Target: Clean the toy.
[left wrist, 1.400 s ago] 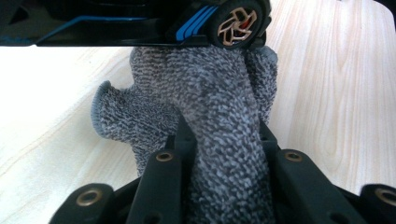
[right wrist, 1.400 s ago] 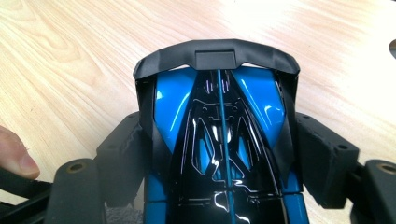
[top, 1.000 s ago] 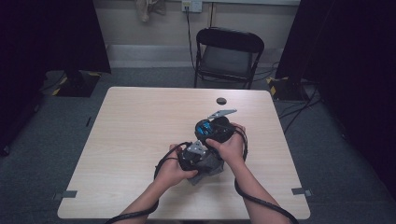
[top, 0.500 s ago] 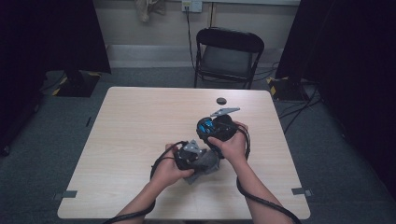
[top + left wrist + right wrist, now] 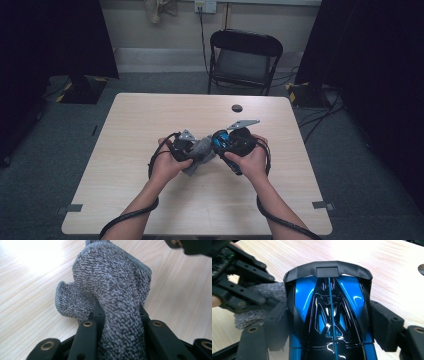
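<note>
Step in hand, as judged: wiping the toy car with the cloth. The right gripper (image 5: 329,315) holds a blue-and-black toy car (image 5: 329,312) between its jaws, which clamp its sides, above the middle of the wooden table (image 5: 150,125). The left gripper (image 5: 117,322) has its jaws pinched tight on a grey knitted cloth (image 5: 112,290), bunched and standing up from the jaws. In the high view the cloth (image 5: 200,150) sits between the two grippers, just beside the car (image 5: 222,141). A small dark disc (image 5: 237,108) lies well apart, near the far edge.

Next move probably calls for pressing the cloth against the car's body and rubbing while the right grip stays firm.
</note>
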`<state>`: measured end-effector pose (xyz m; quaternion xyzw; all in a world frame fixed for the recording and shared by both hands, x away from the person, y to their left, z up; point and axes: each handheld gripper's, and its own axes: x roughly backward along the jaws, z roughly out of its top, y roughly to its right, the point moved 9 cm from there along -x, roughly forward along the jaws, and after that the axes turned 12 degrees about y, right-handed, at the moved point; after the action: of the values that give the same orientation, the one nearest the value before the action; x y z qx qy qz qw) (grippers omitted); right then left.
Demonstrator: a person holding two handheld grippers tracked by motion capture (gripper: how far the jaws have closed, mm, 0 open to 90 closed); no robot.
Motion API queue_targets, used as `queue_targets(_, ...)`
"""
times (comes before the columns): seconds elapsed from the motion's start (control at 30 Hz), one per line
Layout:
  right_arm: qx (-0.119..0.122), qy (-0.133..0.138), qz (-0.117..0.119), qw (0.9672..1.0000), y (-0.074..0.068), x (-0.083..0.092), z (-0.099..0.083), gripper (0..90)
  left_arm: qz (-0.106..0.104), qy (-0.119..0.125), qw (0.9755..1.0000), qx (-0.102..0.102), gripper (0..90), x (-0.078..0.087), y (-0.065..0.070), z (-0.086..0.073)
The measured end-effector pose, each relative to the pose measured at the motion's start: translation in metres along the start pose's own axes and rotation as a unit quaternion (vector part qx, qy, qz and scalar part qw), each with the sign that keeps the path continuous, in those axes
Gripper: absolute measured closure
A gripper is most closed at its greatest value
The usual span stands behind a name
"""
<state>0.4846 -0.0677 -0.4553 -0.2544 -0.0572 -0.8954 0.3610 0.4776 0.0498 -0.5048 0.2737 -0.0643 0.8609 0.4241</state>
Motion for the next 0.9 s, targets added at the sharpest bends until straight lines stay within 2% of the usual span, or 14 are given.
queue_targets(0.13,0.006,0.002,0.005,1.0,-0.005,0.001,0.002,26.0,-0.002,0.0,1.0,-0.006,71.4,-0.005,0.002,0.002)
queue_targets(0.4,0.01,0.0,0.01,0.9999,-0.013,-0.002,0.001,26.0,-0.003,0.014,0.9999,0.0,71.5,-0.012,0.006,0.006)
queue_targets(0.6,0.009,-0.004,0.009,0.9999,-0.014,-0.005,-0.001,26.0,-0.021,0.031,0.9993,-0.007,71.5,-0.013,0.019,0.013)
queue_targets(0.73,0.008,-0.006,0.008,0.9999,-0.013,-0.007,-0.001,26.0,-0.028,0.028,0.999,-0.021,71.5,-0.013,0.024,0.014)
queue_targets(0.9,0.011,-0.011,0.009,0.9998,-0.015,-0.012,-0.001,26.0,-0.03,0.032,0.999,-0.012,71.5,-0.011,0.023,0.01)
